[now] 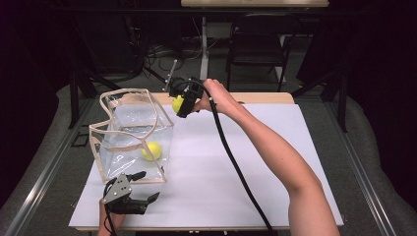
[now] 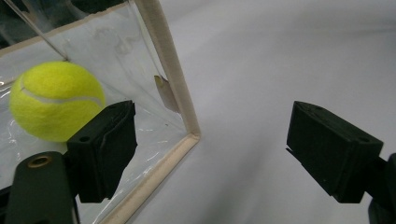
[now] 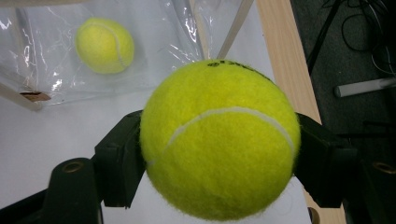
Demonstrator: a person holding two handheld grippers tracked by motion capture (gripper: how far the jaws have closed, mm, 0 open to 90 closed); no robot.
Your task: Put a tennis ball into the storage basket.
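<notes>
A: Ball [image 3: 219,140] was clamped between the right gripper's [image 1: 186,102] fingers [image 3: 119,158], pads pressing on both flanks, held off the table [image 1: 275,147]. Its seam curved across the face toward the camera.

B: Noted. Where did the clear bag [image 1: 133,135] lie from those fingers?

A: Ahead of the fingertips and below them in the right gripper view, with its open, cream-trimmed rim [image 1: 129,92] toward the left of the held ball in the high view. A second ball [image 1: 152,150] already sat on the bag's floor, well apart from the held one.

B: Left gripper [image 1: 140,186]?

A: Fingers [image 2: 105,149] stood wide apart, nothing between them. One finger lay just beside the bag's near lower corner, outside the film; the other was over bare table. I could not tell whether it touched the trim.

B: A ball has no long axis, so approach angle is free. Which hand was nearer the opening?

A: The right, judged from the high view; it was beside the rim's far corner. The left was low, at the bag's base.

B: Judgement: next move calls for carrying the ball sideways over the rim, then down. Risk: the floppy wall folding inward.
</notes>
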